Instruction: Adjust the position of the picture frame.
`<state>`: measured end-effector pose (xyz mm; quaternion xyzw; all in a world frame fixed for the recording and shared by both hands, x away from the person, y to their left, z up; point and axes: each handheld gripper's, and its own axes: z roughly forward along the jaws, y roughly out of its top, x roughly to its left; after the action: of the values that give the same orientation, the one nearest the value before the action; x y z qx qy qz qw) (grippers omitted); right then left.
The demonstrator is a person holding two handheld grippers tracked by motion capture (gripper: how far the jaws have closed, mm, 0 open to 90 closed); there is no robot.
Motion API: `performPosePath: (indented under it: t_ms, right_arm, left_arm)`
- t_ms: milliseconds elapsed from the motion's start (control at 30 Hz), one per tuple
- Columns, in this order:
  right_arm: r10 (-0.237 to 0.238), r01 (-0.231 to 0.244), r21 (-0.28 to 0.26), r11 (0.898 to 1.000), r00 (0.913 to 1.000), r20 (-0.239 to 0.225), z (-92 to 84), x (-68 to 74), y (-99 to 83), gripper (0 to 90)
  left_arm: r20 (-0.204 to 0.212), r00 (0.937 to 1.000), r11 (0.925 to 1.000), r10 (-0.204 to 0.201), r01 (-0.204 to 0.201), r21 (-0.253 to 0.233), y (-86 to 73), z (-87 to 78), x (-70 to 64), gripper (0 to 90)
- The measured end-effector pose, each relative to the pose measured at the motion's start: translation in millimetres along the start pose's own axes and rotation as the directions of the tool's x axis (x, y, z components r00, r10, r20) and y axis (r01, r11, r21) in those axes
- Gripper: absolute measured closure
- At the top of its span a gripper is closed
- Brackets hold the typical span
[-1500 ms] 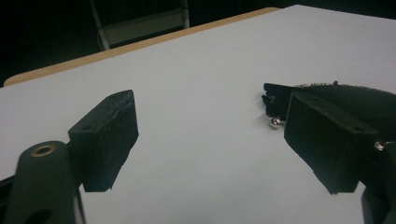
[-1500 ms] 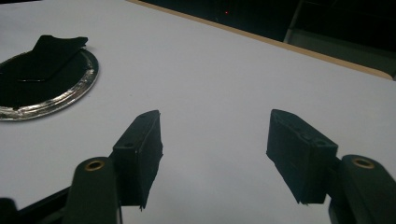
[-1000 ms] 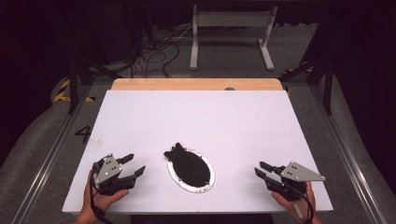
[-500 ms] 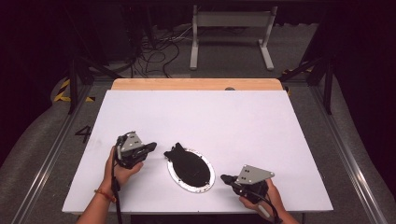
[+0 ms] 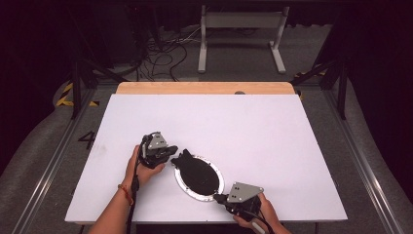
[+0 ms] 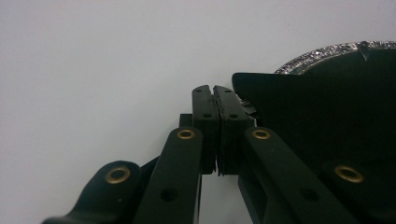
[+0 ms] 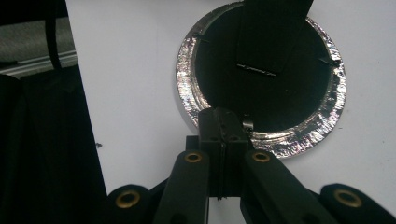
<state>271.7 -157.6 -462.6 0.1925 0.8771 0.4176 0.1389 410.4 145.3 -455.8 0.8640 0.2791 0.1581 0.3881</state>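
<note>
The black cloth lies on a foil-rimmed round plate, which sits on the white tabletop near its front edge; a bunched end of the cloth overhangs the plate's rim on the side away from the person.

Left hand-held gripper: jaws fully closed, tips just beside that overhanging end. In the left gripper view the pads meet face to face, with the cloth alongside them; whether any fabric is caught between them cannot be told.

Right hand-held gripper: jaws likewise closed, tips at the plate's near rim. In the right gripper view a sliver of foil shows beside the tips; a grip on it is not confirmed.

Recommendation: hold the rim steady on the near side, take a full fold of cloth rather than its edge, then draw it level and slowly so the light plate does not skid.
</note>
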Motion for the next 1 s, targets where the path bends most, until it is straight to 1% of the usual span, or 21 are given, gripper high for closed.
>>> performPosePath:
  t_ms: [33, 67, 100, 133, 200, 233, 267, 333, 400, 500, 567, 600, 633, 733, 800, 900, 1000]
  right_arm:
    - [-0.003, 0.003, 0.006, 1.0, 1.0, 0.003, 2.0, 2.0, 0.2, 90.0]
    - [-0.006, 0.006, 0.013, 1.0, 1.0, 0.005, 3.3, 3.1, 0.6, 90.0]
    - [-0.023, 0.023, 0.02, 1.0, 0.9997, 0.011, 4.6, 5.0, 1.6, 90.0]
    - [-0.023, 0.023, 0.02, 1.0, 0.9997, 0.011, 4.6, 5.0, 1.6, 90.0]
    - [-0.035, 0.035, 0.034, 0.999, 0.9993, 0.008, 6.4, 6.7, 2.3, 90.0]
    - [-0.042, 0.041, 0.039, 0.998, 0.9991, 0.006, 7.0, 7.1, 2.5, 90.0]
    - [-0.048, 0.048, 0.044, 0.998, 0.9988, 0.007, 7.5, 7.6, 2.7, 90.0]
    - [-0.045, 0.044, 0.048, 0.998, 0.999, 0.01, 7.5, 8.0, 2.8, 90.0]
    - [-0.047, 0.046, 0.049, 0.998, 0.9988, 0.012, 7.6, 8.3, 2.9, 90.0]
    - [-0.041, 0.041, 0.048, 0.998, 0.999, 0.015, 7.7, 8.9, 2.9, 90.0]
    - [-0.025, 0.024, 0.045, 0.999, 0.9996, 0.011, 7.8, 8.8, 3.0, 88.7]
    - [-0.012, 0.012, 0.043, 0.999, 0.9999, -0.004, 7.9, 8.6, 3.1, 88.5]
    - [-0.011, 0.011, 0.044, 0.999, 0.9999, -0.004, 8.4, 9.3, 3.4, 89.4]
    - [-0.027, 0.026, 0.049, 0.998, 0.9996, 0.01, 9.6, 12.9, 4.7, 90.0]
    - [-0.026, 0.025, 0.052, 0.998, 0.9995, 0.019, 9.6, 13.9, 5.1, 90.0]
    - [-0.021, 0.02, 0.049, 0.999, 0.9996, 0.018, 9.4, 13.5, 4.6, 90.0]
    - [-0.036, 0.034, 0.055, 0.998, 0.9991, 0.023, 9.2, 13.7, 4.8, 90.0]
  left_arm:
    - [0.001, 1.0, 1.0, 0.0, 0.0, 0.005, 0.0, 1.2, -0.6, 88.0]
    - [0.011, 0.9999, 0.9999, 0.002, -0.002, 0.016, -0.3, 3.3, -1.1, 88.0]
    - [0.017, 0.9998, 0.9996, 0.01, -0.011, 0.026, -0.5, 4.8, -1.6, 87.7]
    - [0.017, 0.9998, 0.9996, 0.01, -0.011, 0.026, -0.5, 4.8, -1.6, 87.6]
    - [0.026, 0.9995, 0.9987, 0.017, -0.018, 0.048, -1.2, 7.4, -3.4, 87.4]
    - [0.021, 0.9995, 0.9981, 0.024, -0.025, 0.056, -1.1, 7.9, -3.5, 88.4]
    - [0.022, 0.9996, 0.998, 0.02, -0.022, 0.059, -1.3, 8.1, -3.3, 88.4]
    - [0.023, 0.9996, 0.9974, 0.018, -0.019, 0.069, -2.3, 8.7, -3.3, 88.6]
    - [0.022, 0.9997, 0.9975, 0.011, -0.013, 0.07, -2.5, 8.5, -3.7, 88.9]
    - [0.018, 0.9997, 0.9975, 0.015, -0.016, 0.068, -2.6, 8.6, -4.9, 89.8]
    - [0.013, 0.9997, 0.9972, 0.022, -0.023, 0.071, -2.3, 8.6, -6.1, 90.0]
    - [0.017, 0.9996, 0.9972, 0.021, -0.022, 0.071, -2.4, 8.5, -6.2, 90.0]
    - [0.026, 0.9995, 0.9973, 0.02, -0.021, 0.07, -2.6, 8.3, -6.2, 90.0]
    - [0.032, 0.9993, 0.9973, 0.021, -0.023, 0.07, -2.9, 7.9, -6.5, 90.0]
    - [0.036, 0.9992, 0.9974, 0.018, -0.02, 0.069, -3.2, 7.6, -6.0, 90.0]
    - [0.037, 0.9992, 0.9974, 0.013, -0.016, 0.071, -3.8, 6.7, -6.1, 90.0]
    - [0.042, 0.999, 0.9972, 0.013, -0.016, 0.073, -4.6, 5.7, -6.2, 90.0]
